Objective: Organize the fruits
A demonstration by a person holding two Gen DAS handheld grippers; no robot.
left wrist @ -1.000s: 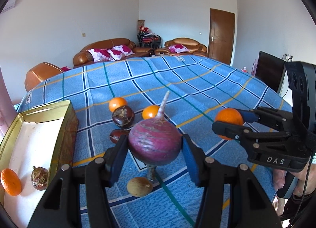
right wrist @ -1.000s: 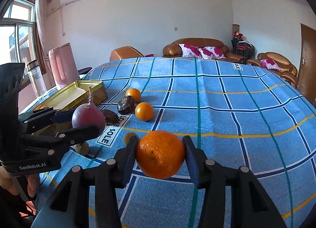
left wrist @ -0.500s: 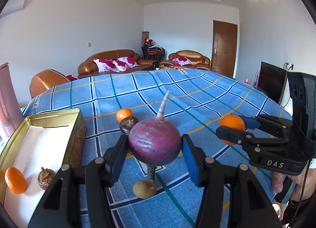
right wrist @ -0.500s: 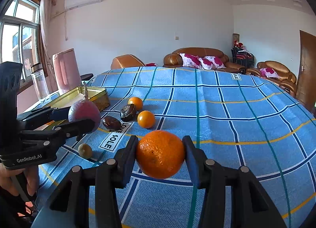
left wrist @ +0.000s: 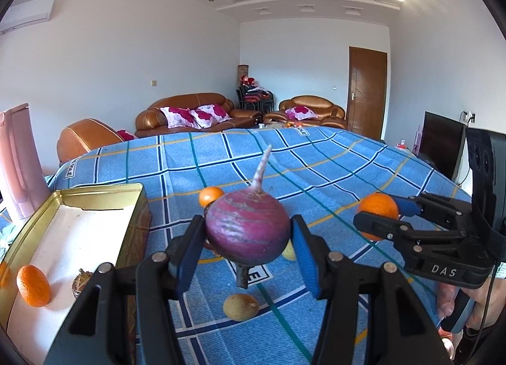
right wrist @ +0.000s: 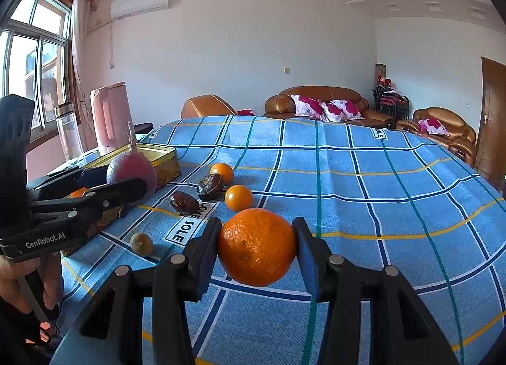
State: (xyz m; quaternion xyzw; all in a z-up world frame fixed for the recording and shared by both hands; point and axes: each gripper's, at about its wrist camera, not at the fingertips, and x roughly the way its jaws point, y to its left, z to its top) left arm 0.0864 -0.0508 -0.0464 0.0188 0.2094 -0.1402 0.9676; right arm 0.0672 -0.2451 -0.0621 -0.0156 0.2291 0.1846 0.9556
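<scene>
My left gripper (left wrist: 246,238) is shut on a round purple radish (left wrist: 247,228), held above the blue checked cloth with its root tip pointing up. My right gripper (right wrist: 256,248) is shut on a large orange (right wrist: 256,246); in the left wrist view that orange (left wrist: 378,211) shows at the right. A gold tin (left wrist: 104,189) stands at the left, with a small orange (left wrist: 33,281) and a brown fruit (left wrist: 80,282) inside. On the cloth lie two small oranges (right wrist: 238,197) (right wrist: 222,172), two dark brown fruits (right wrist: 208,186) (right wrist: 184,202) and a small tan fruit (right wrist: 142,243).
A pink jug (right wrist: 109,118) and a clear bottle (right wrist: 68,131) stand at the table's left edge behind the tin. The cloth (right wrist: 363,181) stretches far to the right. A person's hand (right wrist: 12,279) holds the left gripper's handle. Sofas line the far wall.
Both views have tilted upward, showing more wall and ceiling, so the table sits lower in frame. Both grippers keep their grip on the radish and the orange.
</scene>
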